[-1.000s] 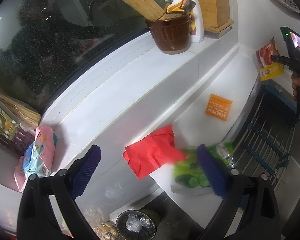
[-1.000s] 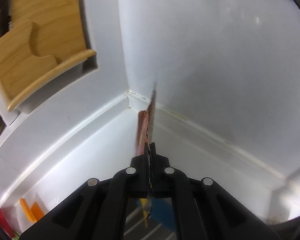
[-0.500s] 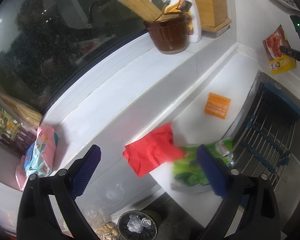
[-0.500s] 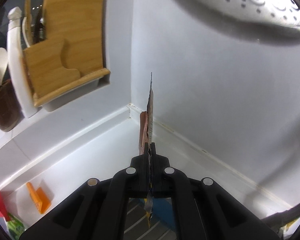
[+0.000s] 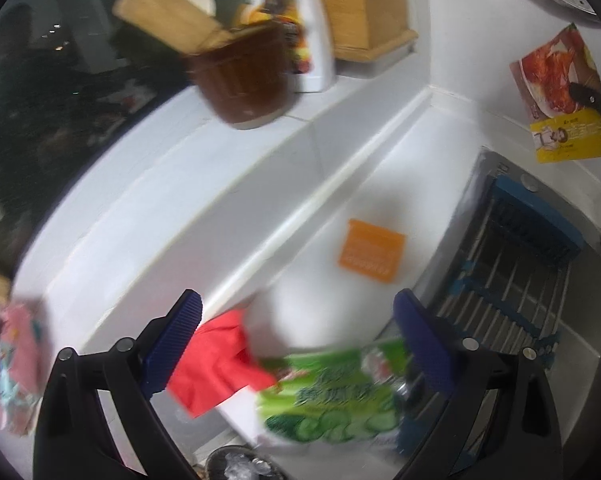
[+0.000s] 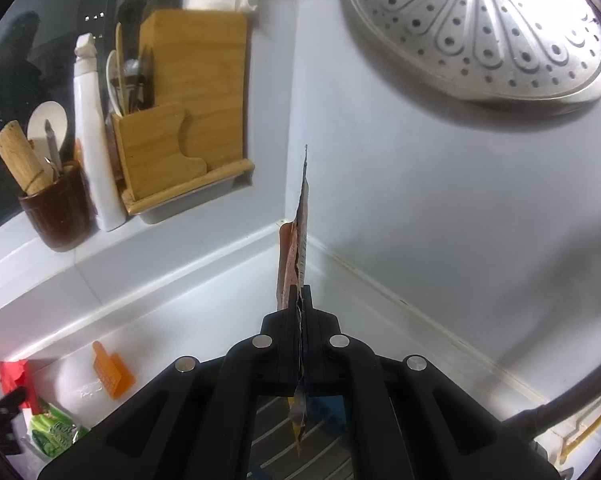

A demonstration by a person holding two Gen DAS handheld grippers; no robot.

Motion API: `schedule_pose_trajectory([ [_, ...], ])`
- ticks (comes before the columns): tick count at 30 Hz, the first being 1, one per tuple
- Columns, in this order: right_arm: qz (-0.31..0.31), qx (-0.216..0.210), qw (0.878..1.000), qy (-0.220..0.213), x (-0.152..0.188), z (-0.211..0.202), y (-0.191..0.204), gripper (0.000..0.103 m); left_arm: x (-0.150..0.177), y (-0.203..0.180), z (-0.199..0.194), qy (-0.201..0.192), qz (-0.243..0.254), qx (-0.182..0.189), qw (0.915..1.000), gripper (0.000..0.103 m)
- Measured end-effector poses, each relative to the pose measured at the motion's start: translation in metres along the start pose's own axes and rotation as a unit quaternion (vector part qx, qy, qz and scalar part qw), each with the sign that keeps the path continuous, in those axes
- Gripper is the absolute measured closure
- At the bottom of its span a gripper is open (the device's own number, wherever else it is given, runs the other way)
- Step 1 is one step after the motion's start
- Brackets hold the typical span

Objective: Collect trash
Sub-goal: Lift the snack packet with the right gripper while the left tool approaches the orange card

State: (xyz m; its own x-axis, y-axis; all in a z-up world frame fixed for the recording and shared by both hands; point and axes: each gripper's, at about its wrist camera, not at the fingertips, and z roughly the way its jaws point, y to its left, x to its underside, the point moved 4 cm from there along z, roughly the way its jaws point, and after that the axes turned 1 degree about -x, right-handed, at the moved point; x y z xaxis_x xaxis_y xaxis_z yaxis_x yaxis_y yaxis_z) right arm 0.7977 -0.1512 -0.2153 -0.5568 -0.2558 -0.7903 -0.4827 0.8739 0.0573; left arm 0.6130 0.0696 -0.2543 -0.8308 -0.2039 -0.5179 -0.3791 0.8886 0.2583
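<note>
My right gripper (image 6: 299,300) is shut on a flat food wrapper (image 6: 300,232), seen edge-on; in the left wrist view this red-and-yellow wrapper (image 5: 560,92) hangs in the air at the upper right. My left gripper (image 5: 300,344) is open over the white counter (image 5: 332,208). A red wrapper (image 5: 212,364) and a green vegetable-print bag (image 5: 332,396) lie between its fingers at the counter's near edge. An orange packet (image 5: 371,249) lies farther on the counter, also in the right wrist view (image 6: 112,370).
A brown utensil crock (image 5: 240,80), a white bottle (image 5: 312,28) and a wooden holder (image 5: 360,8) stand on the window ledge. A sink with a blue-framed rack (image 5: 516,256) is at the right. A bin (image 5: 236,464) sits below. A steamer plate (image 6: 480,28) hangs on the wall.
My right gripper has lifted the food wrapper up and away from the corner. My left gripper has moved forward and lower toward the red wrapper and green bag.
</note>
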Motion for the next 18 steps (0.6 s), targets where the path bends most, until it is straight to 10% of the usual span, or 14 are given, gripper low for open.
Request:
schedule_pose_trajectory([
  [18, -0.008, -0.018, 1.0, -0.002, 0.007, -0.009, 0.011, 0.103, -0.025, -0.039, 0.1, 0.03, 0.044, 0.146, 0.9878, 0.009],
])
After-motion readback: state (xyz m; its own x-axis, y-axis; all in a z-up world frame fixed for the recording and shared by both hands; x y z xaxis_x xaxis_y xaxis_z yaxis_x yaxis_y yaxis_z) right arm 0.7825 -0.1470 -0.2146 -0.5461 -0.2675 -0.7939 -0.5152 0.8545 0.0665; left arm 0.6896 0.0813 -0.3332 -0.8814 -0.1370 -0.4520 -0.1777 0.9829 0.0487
